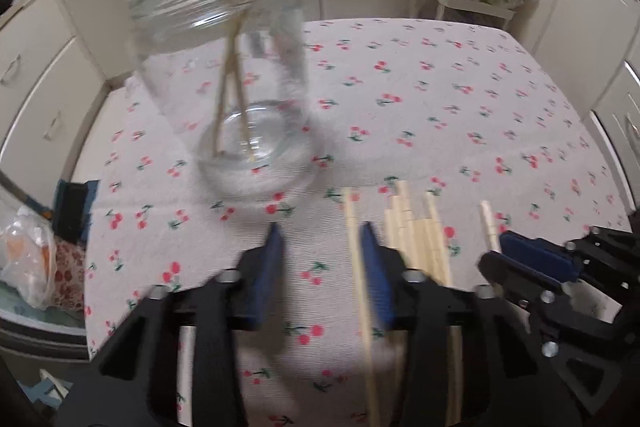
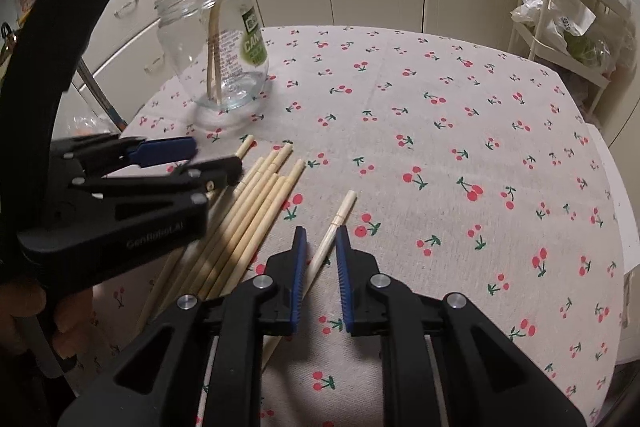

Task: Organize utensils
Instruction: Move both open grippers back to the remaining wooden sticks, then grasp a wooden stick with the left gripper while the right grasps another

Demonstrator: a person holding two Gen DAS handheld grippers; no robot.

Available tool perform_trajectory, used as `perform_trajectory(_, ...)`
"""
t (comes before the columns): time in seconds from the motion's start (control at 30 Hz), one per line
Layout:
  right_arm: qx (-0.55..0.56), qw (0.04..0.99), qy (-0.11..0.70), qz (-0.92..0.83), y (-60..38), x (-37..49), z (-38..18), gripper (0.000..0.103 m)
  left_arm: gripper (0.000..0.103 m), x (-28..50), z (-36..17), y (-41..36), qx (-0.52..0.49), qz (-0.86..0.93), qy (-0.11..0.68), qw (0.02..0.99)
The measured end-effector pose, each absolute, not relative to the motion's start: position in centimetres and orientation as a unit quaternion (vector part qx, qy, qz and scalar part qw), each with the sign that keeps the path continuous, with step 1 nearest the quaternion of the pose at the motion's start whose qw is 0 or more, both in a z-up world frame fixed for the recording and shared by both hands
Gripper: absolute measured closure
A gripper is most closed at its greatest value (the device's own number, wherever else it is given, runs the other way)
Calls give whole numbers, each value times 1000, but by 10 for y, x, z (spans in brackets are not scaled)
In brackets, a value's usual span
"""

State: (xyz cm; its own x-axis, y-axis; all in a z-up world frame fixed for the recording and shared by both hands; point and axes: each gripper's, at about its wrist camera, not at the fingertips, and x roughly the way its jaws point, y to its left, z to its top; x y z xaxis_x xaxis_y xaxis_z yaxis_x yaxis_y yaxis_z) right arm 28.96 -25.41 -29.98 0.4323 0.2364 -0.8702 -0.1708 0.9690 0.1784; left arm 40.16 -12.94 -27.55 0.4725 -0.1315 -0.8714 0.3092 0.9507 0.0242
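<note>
Your glass jar (image 2: pixel 214 47) is standing upright on the cherry tablecloth (image 2: pixel 440 155), holding two chopsticks (image 2: pixel 216 27). Both your left gripper (image 1: pixel 322 267) and right gripper (image 2: pixel 320 267) are hanging released, the right straddling a loose chopstick (image 2: pixel 334 227) beside the pile (image 2: pixel 248 211).

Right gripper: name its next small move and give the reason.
Probably close. The right gripper is open and straddles the lone chopstick lying apart from the chopstick pile on the cherry tablecloth. The glass jar already holds two chopsticks, so this one likely goes there next.

Jar (image 1: pixel 224 67) blurred; chopstick tops perhaps cropped.
</note>
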Motion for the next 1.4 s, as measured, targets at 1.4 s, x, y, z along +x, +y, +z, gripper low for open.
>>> perform_trajectory(1.4, 252, 835, 473, 126, -305, 279, -314, 97, 98, 482, -85, -48, -145, -47, 108, 982)
